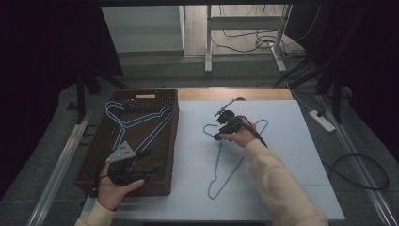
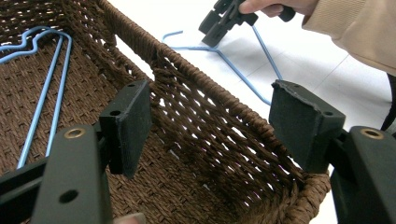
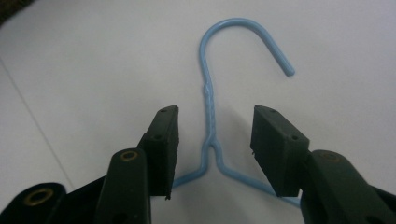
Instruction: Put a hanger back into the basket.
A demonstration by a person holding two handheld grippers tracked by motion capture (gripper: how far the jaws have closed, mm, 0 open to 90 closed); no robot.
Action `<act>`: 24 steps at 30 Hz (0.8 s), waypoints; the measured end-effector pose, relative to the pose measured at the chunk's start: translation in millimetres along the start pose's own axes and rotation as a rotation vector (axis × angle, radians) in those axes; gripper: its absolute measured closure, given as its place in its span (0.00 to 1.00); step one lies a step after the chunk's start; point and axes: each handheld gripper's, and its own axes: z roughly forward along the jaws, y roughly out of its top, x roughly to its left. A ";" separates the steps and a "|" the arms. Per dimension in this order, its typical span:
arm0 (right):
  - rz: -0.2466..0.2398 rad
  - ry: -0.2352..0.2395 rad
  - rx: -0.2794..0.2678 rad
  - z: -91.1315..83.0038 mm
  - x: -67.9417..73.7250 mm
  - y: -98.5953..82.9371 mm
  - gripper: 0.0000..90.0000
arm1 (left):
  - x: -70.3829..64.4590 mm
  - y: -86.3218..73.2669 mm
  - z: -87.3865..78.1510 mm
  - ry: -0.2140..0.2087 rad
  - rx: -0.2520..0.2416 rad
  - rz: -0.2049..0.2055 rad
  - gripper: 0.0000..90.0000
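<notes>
the basket [image 1: 171, 136] sits on the table [image 1: 291, 155], at its left part. two hangers [image 1: 136, 120] lie inside the basket. right of the basket, a third hanger [image 1: 226, 165] lies flat on the table, its hook end farthest from the person.

The high view looks forward and down over the whole table [image 1: 282, 155]. The left gripper view sits close inside the wicker basket [image 2: 196, 121], facing across its rim. The right gripper view hangs close over the blue hanger [image 3: 208, 116], which all three views share.
</notes>
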 end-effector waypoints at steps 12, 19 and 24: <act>-0.079 -0.028 0.141 18.1 9.5 16.7 0.86 | 0.8 0.0 -0.7 -0.002 -0.002 0.002 0.34; -0.047 -0.029 0.160 19.0 9.3 19.4 0.96 | -0.9 0.7 -1.0 0.000 -0.002 0.004 0.34; -0.032 -0.063 0.132 15.6 12.4 16.7 0.96 | -9.6 4.9 1.3 -0.013 0.001 0.020 0.34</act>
